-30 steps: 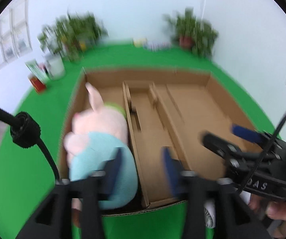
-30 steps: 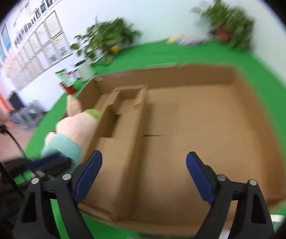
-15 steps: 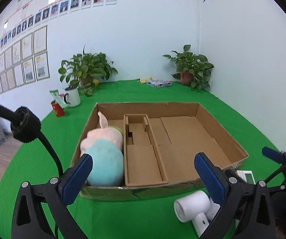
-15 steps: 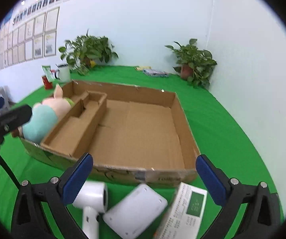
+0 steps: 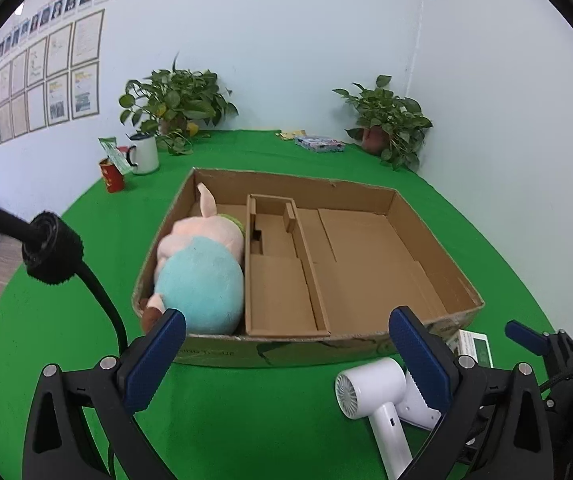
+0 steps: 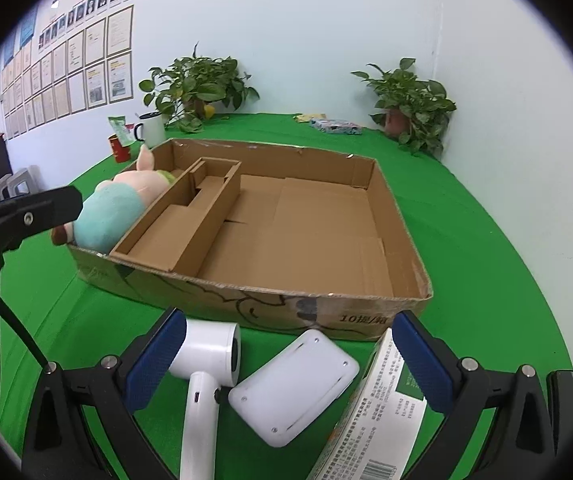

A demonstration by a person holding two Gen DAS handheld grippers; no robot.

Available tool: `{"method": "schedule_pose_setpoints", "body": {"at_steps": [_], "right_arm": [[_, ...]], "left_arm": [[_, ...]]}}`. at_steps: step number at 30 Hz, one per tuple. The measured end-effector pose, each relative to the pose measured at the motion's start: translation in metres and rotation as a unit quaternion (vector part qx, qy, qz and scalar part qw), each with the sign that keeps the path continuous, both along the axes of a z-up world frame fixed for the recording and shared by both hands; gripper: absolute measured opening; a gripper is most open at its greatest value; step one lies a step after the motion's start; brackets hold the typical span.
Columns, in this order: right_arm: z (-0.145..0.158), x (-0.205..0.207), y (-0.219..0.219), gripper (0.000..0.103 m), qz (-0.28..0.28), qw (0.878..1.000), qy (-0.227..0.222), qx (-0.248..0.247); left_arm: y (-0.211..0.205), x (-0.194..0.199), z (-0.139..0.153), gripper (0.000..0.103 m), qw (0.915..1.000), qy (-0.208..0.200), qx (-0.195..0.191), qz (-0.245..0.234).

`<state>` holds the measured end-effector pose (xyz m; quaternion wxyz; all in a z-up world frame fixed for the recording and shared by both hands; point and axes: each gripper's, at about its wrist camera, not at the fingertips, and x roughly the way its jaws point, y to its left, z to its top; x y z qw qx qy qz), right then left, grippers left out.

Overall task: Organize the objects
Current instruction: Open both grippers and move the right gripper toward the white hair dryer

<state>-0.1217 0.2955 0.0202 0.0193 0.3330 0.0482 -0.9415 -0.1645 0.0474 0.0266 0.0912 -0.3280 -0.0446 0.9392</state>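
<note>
Currently I am holding both grippers in front of the cardboard box (image 6: 314, 216), jaws spread wide and gripping nothing. Left gripper (image 5: 286, 354) is hovering over the green cloth (image 5: 66, 264), just short of the box's near wall. Straight ahead of it, and a little to its left, the plush pig (image 5: 200, 268) is lying in the box's left compartment, teal body toward me.

Right gripper (image 6: 288, 358) is hanging over three loose items outside the box. The white hair dryer (image 6: 208, 368) is lying by its left finger, handle pointing back at me. The white rounded case (image 6: 294, 386) is sitting flat between the fingers, touching or nearly touching the dryer handle; I cannot tell which. The printed carton (image 6: 370, 420) is leaning by the right finger.

Judgement: next pick is one of these three, likely the case, since it is already centred.

- I am planning to come down square, one finger on each long edge; it is smooth and flat, so a shallow pinch may slip.
- I am watching the left finger: it could nudge the dryer handle on the way down.
- I am expecting to lift clear of the near wall before moving forward into the wide right compartment, which looks bare.
- I am keeping the left gripper parked aside, away from the right one's path.
</note>
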Motion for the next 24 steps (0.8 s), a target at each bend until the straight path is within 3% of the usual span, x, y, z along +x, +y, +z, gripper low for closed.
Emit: {"method": "schedule_pose_setpoints", "body": {"at_steps": [3,7,9,12,16,21,24], "right_arm": [[-0.006,0.01,-0.001,0.102,0.048,0.998,-0.017,-0.027],[-0.019,0.035,-0.014,0.103,0.119,0.991,-0.024,-0.062],[-0.028,0.04,-0.017,0.102,0.12,0.99,-0.038,-0.066],[-0.035,0.044,-0.013,0.102,0.11,0.988,-0.056,-0.089],[-0.038,0.048,-0.014,0.1,0.102,0.988,-0.065,-0.094],[-0.051,0.049,-0.023,0.08,0.111,0.986,-0.09,-0.084],[-0.059,0.047,-0.028,0.058,0.094,0.988,-0.106,-0.063]], "left_arm": [[-0.002,-0.001,-0.012,0.098,0.9983,-0.033,0.031,-0.036],[-0.005,-0.01,-0.037,0.095,0.9877,-0.096,0.093,-0.081],[-0.004,-0.015,-0.051,0.089,0.9792,-0.122,0.127,-0.1],[0.001,-0.018,-0.069,0.088,0.9607,-0.153,0.187,-0.136],[0.02,-0.015,-0.082,0.085,0.9479,-0.172,0.201,-0.178],[0.034,-0.01,-0.1,0.076,0.9359,-0.199,0.211,-0.199],[0.036,-0.01,-0.107,0.075,0.93,-0.214,0.223,-0.199]]}}
